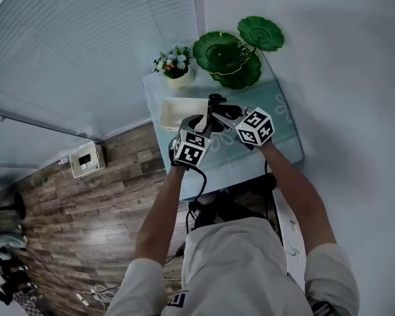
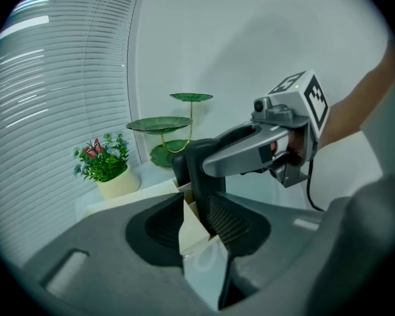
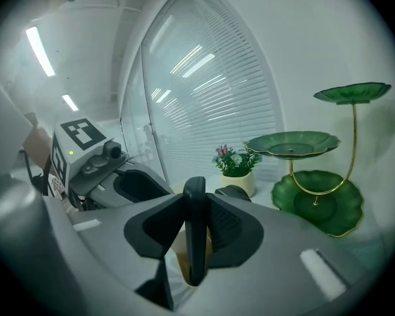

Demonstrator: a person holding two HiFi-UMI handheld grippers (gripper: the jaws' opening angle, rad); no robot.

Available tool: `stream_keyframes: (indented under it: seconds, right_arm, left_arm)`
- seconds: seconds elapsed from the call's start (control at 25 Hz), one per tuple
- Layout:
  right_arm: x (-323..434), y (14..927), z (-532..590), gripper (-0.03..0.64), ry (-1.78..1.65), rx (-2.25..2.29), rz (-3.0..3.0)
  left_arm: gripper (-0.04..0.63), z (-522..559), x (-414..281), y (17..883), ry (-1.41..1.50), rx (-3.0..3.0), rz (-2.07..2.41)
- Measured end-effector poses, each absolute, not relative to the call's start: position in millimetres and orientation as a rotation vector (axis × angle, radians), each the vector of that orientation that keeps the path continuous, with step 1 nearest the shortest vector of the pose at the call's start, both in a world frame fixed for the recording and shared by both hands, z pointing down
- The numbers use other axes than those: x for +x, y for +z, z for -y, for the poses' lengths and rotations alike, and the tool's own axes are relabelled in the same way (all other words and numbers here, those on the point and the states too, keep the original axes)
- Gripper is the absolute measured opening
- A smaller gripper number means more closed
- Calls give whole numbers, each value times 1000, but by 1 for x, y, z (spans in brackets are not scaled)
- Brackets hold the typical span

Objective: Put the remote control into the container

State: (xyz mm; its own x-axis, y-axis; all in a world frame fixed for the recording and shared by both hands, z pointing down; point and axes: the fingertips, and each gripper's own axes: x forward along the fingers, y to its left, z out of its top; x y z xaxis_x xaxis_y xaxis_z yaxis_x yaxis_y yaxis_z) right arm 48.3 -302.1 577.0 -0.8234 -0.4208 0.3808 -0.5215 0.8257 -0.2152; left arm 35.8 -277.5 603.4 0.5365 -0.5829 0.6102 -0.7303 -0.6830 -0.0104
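The black remote control stands on edge between my right gripper's pads, which are shut on its thin sides. Its lower end hangs over the cream container. In the head view both grippers meet at that container's right end: the right gripper reaches in from the right and the left gripper from the near side. In the left gripper view the remote control and a corner of the container both lie between my left gripper's jaws. Whether those pads press on anything is hidden.
A green tiered leaf stand and a small flower pot stand behind the container on the teal tablecloth. The table is small; a white wall lies to its right, and wooden floor with a white box to its left.
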Motion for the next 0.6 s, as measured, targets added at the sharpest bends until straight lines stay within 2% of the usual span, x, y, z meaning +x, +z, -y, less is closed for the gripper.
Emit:
stream_keyframes:
  seconds: [0.2, 0.4, 0.6]
  right_arm:
    - [37, 577, 302, 104, 377, 670, 2638]
    - [45, 569, 308, 135, 106, 892, 2533]
    - [64, 564, 311, 139, 111, 1025, 2486]
  left_arm:
    - [129, 270, 28, 603, 835, 2511, 1121]
    - [128, 256, 15, 605, 809, 2502, 1150]
    - [127, 243, 9, 613, 837, 2466, 1136]
